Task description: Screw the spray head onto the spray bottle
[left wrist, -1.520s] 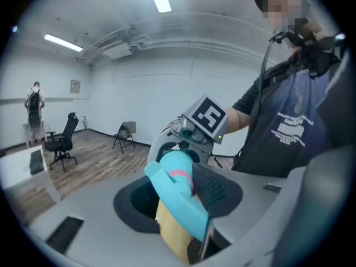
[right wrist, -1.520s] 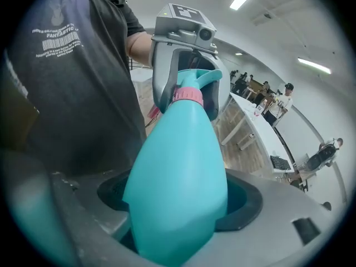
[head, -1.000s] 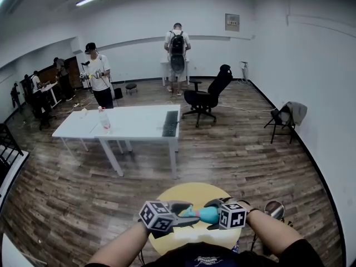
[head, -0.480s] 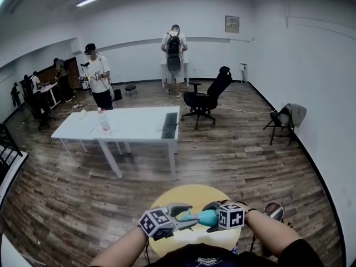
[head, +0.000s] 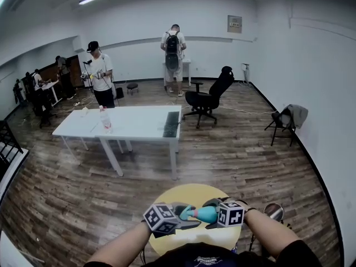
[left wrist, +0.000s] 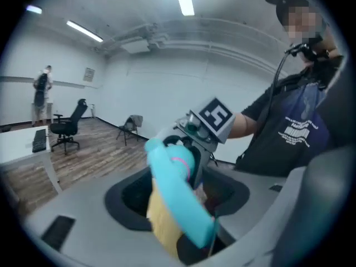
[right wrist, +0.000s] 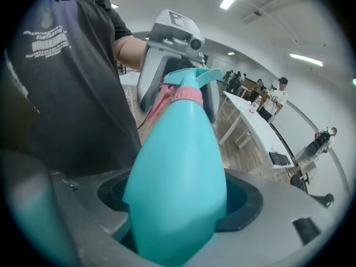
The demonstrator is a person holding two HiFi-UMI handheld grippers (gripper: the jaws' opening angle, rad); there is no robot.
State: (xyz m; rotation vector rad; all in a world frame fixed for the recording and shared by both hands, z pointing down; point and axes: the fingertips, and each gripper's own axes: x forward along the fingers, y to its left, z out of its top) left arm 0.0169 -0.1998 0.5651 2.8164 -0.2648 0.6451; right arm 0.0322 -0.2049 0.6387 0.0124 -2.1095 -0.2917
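Note:
A teal spray bottle [right wrist: 178, 188] with a pink collar [right wrist: 183, 96] fills my right gripper [head: 216, 213], which is shut on its body and holds it above the round yellow table [head: 194, 192]. The teal spray head [left wrist: 173, 189] sits on the bottle's neck and points toward my left gripper [head: 188, 216]. That gripper's jaws have just been opening. They stand wide on either side of the head, and the pads do not press on it. In the right gripper view the left gripper [right wrist: 179, 88] straddles the head [right wrist: 193, 75].
Beyond the yellow table stands a long white table [head: 133, 124] with a bottle and a keyboard on it. A black office chair [head: 208, 96] is behind it and a folding chair [head: 286, 118] is by the right wall. Several people [head: 100, 77] stand far back.
The left gripper's marker cube has rolled slightly and dipped, then come back near its earlier spot. The bottle and the right gripper have stayed where they were.

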